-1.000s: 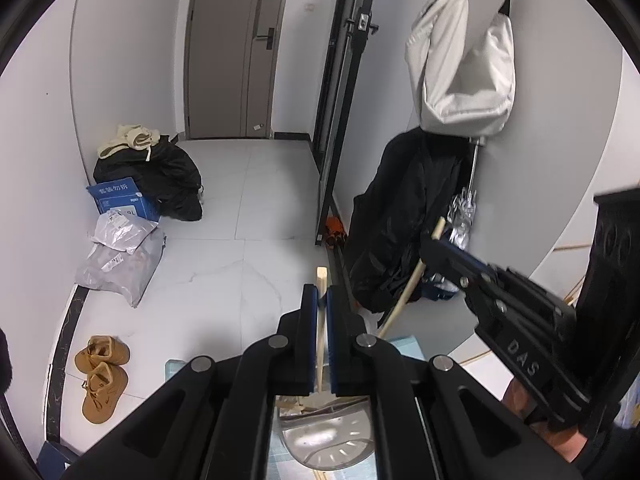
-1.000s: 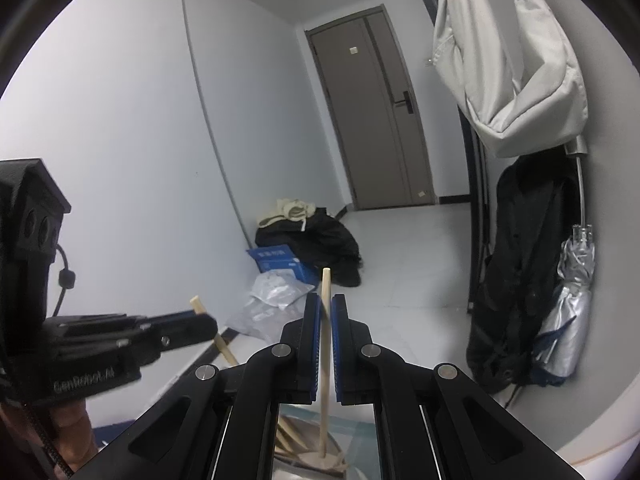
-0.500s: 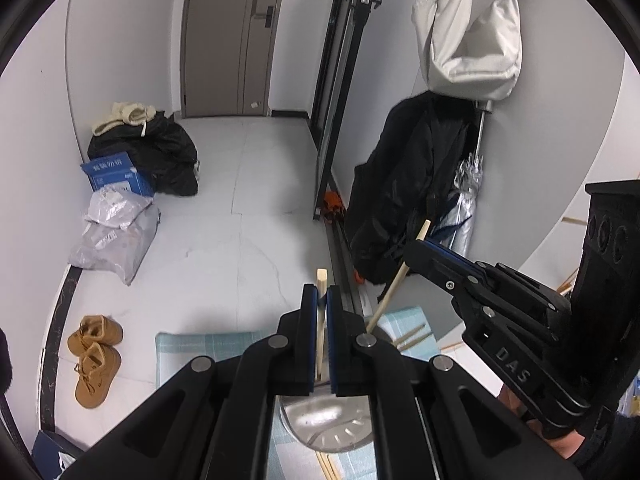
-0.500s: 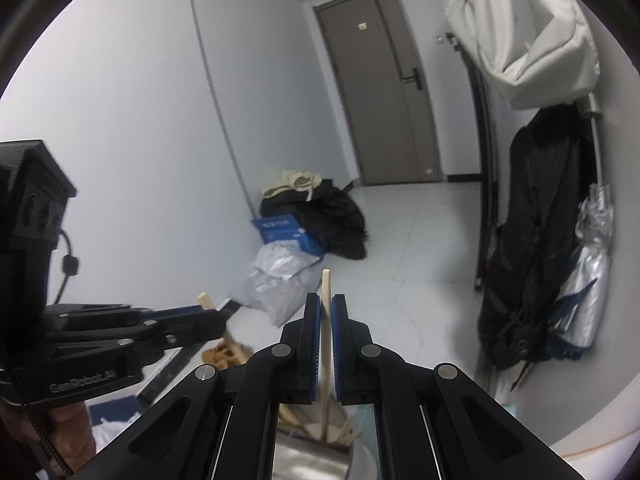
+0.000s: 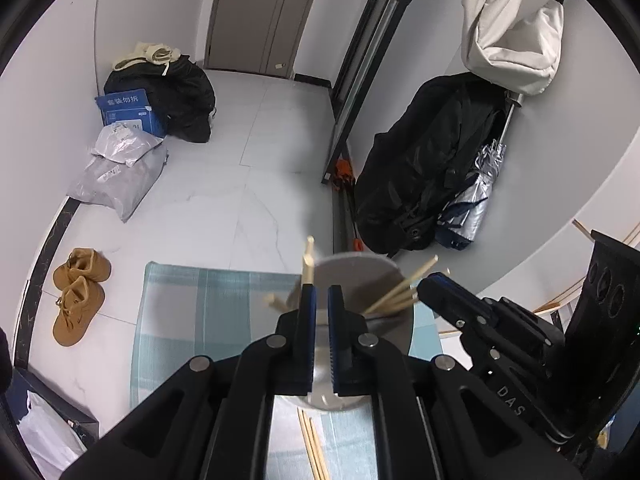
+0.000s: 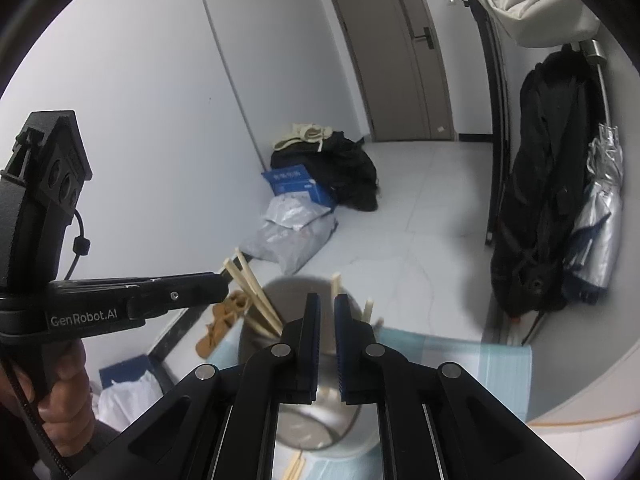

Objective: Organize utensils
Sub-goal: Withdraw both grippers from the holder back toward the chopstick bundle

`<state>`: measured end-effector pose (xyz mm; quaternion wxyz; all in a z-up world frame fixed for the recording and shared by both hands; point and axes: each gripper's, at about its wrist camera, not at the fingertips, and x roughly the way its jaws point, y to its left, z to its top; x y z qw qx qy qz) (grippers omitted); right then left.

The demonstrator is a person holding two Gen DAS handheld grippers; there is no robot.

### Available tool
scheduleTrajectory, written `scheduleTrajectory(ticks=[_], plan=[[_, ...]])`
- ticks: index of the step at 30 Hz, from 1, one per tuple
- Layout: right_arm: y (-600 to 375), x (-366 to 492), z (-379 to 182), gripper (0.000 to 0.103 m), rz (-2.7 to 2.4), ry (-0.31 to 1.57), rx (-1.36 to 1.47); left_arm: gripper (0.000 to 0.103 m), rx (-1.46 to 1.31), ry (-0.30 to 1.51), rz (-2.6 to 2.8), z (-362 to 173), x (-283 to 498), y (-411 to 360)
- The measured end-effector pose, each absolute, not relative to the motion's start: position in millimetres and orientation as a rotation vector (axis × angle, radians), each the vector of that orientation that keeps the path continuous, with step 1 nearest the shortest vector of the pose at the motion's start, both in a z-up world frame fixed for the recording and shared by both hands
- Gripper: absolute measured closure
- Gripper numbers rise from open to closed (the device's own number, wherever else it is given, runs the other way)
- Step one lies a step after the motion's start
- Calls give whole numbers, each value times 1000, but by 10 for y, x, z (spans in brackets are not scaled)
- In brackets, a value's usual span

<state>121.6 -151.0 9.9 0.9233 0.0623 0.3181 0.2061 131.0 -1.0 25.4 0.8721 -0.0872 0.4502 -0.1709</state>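
A round white table [image 5: 532, 268] carries a pale blue checked placemat [image 5: 208, 320], and on it stands a steel utensil holder [image 5: 360, 276] that both grippers hang over. Several chopsticks [image 5: 396, 292] already lean inside, so the sorting looks well under way, though a loose pair [image 5: 310, 444] waits on the mat and more [image 5: 582, 229] lie on the table beyond. The left gripper [image 5: 319, 292] shows a narrow empty slit between its pads, with one chopstick [image 5: 308, 260] standing just off a fingertip. The right gripper [image 6: 327, 300] is opening, nothing pinched, another stick [image 6: 335, 284] rising just past it. Writing: "GenRobot.AI" [image 6: 83, 319], "DAS" [image 5: 508, 398]; the blue box [image 5: 128, 114] bears Chinese characters I cannot read.
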Motion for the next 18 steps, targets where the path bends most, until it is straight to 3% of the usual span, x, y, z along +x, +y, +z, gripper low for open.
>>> scheduleTrajectory(ticks=[4, 7, 9, 14, 18], plan=[[-1558, 1041, 169, 86, 408, 629, 128, 94, -157, 912, -337, 354, 1151, 9], [-1628, 907, 223, 79, 382, 619, 150, 73, -154, 873, -302, 425, 1055, 51], [-1672, 815, 261, 72, 365, 624, 170, 54, -137, 840, -253, 486, 966, 71], [-1720, 509, 376, 65, 356, 586, 186, 38, -109, 769, -193, 615, 715, 89], [-1685, 265, 471, 51, 330, 550, 160, 35, -106, 748, -181, 644, 544, 93]])
